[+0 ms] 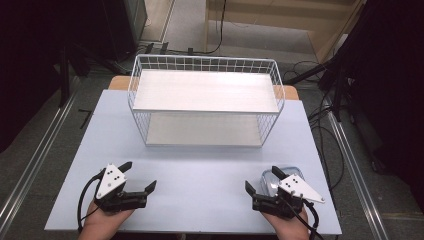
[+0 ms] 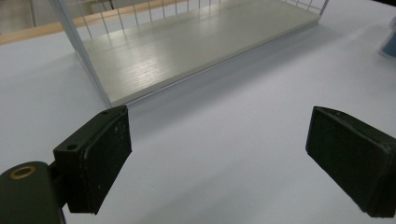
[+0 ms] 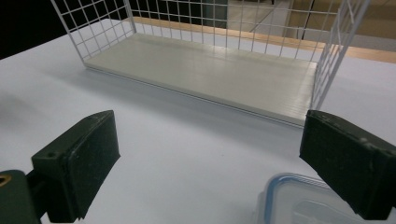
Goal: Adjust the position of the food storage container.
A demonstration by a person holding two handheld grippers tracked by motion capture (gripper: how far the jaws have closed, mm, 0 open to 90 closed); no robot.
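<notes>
A white wire shelf rack [image 1: 205, 95] with two pale boards stands at the back middle of the table; its lower board [image 2: 187, 46] [image 3: 210, 74] lies ahead of both grippers. A clear lidded container with a blue rim [image 1: 270, 178] [image 3: 299, 200] lies on the table at the near right, and a sliver of it [image 2: 388, 44] appears at the right edge of the left gripper view. My right gripper [image 1: 263, 180] [image 3: 210, 168] is open just left of and over that container, holding nothing. Near the front left, my left gripper [image 1: 139, 175] [image 2: 219, 163] is open over bare table.
The pale blue tabletop [image 1: 200, 175] stretches between the grippers and the rack. A wooden edge [image 1: 117, 81] shows behind the rack. Cables [image 1: 330, 140] and dark stands sit on the floor to the right and left of the table.
</notes>
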